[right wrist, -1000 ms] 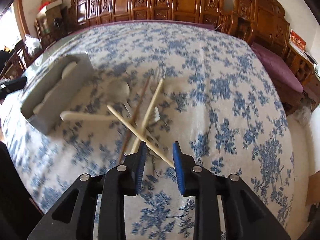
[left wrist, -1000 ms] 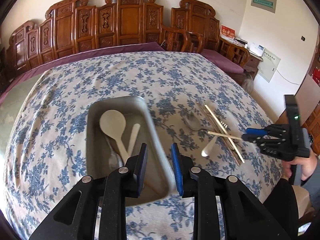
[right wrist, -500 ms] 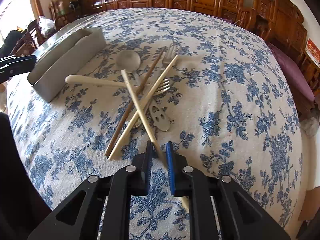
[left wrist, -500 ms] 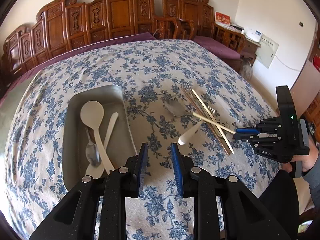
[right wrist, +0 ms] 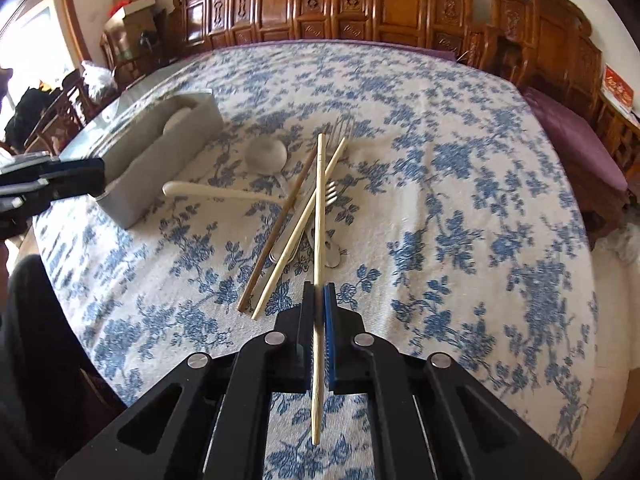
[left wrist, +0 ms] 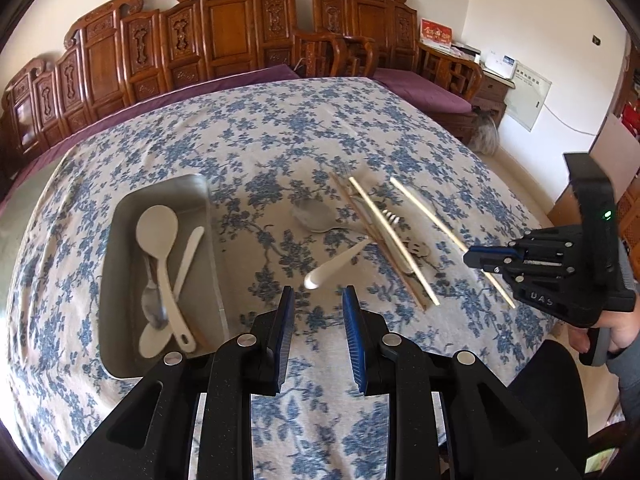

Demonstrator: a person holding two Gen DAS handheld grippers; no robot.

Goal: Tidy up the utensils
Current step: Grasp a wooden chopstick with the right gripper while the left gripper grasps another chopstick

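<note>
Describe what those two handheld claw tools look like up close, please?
Both are matte, speckled black plastic. The left gripper has two flat fingers, one lined with a blue ribbed pad, and round silver bolts on its linkages. Seen from the side, the right gripper shows a blue tip, small screws, embossed letters, a green light and a grey handle in a grey-sleeved hand.

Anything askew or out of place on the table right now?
The loose pile beside the gray tray lies crossed: chopsticks over forks and spoons. The right gripper pinches one light chopstick near its end. No spill or damage shows.
</note>
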